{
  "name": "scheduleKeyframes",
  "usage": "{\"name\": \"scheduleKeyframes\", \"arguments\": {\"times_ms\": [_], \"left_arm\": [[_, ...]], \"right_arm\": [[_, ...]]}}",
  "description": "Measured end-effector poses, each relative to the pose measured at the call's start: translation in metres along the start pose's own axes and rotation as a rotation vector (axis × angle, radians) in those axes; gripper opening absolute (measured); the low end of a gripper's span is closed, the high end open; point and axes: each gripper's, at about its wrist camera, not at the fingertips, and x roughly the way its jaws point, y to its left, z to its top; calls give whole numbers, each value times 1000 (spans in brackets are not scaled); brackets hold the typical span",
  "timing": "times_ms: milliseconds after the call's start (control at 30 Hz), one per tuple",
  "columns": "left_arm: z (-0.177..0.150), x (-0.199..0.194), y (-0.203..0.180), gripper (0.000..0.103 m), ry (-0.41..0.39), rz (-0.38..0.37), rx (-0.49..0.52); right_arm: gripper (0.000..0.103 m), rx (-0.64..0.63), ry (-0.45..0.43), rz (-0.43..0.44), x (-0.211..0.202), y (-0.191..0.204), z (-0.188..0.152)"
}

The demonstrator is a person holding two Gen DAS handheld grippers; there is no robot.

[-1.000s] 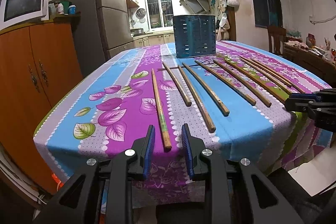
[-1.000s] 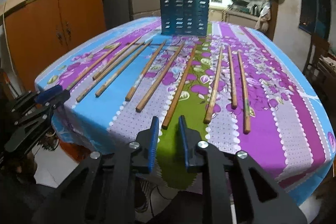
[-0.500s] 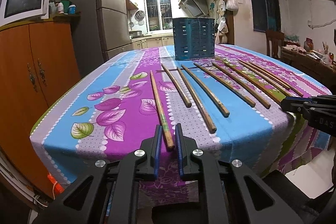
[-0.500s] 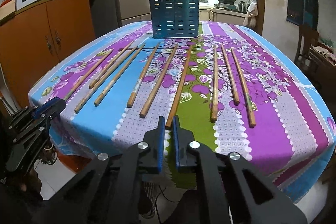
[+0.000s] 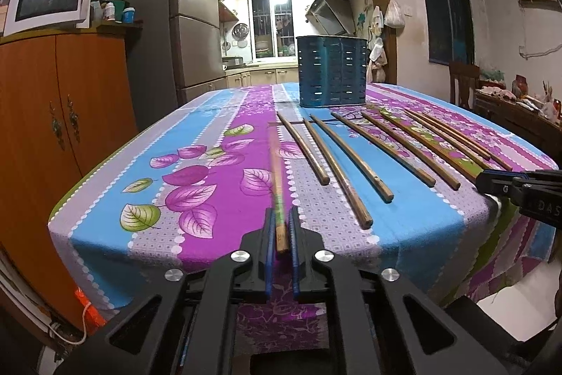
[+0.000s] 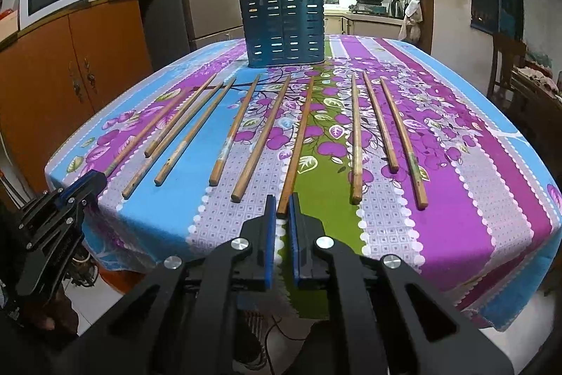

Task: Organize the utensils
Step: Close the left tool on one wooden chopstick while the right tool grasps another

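Several wooden chopsticks lie side by side on the flowered tablecloth (image 5: 196, 164), pointing toward a blue slotted utensil holder (image 5: 332, 71) at the far end, also in the right wrist view (image 6: 285, 28). My left gripper (image 5: 281, 217) is shut on the near end of the leftmost chopstick (image 5: 277, 185), which looks blurred and lifted. My right gripper (image 6: 282, 203) has its jaws narrowly apart around the near tip of a middle chopstick (image 6: 298, 143); the tip lies between the fingertips at the table's near edge.
An orange wooden cabinet (image 5: 59, 115) with a microwave (image 5: 47, 0) on top stands left of the table. A refrigerator (image 5: 158, 23) is behind it. A wooden chair (image 5: 463, 83) and a cluttered sideboard stand to the right. The kitchen lies beyond the doorway.
Both grippers moved forward to the chopstick ends and narrowed their jaws. The left closed on the leftmost chopstick and raised it. The right now straddles the middle chopstick's tip.
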Motion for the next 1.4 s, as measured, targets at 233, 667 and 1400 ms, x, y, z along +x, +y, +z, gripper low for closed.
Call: {"name": "scheduleKeyframes", "arguments": {"times_ms": [233, 667, 1400], "left_arm": [[3, -4, 2, 8, -10, 5, -8], [25, -25, 6, 8, -31, 15, 20], [-2, 3, 6, 8, -37, 72, 75]], "right_arm": [[5, 8, -13, -5, -6, -2, 0], [5, -76, -144, -26, -38, -1, 18], [5, -124, -80, 15, -26, 5, 12]]}}
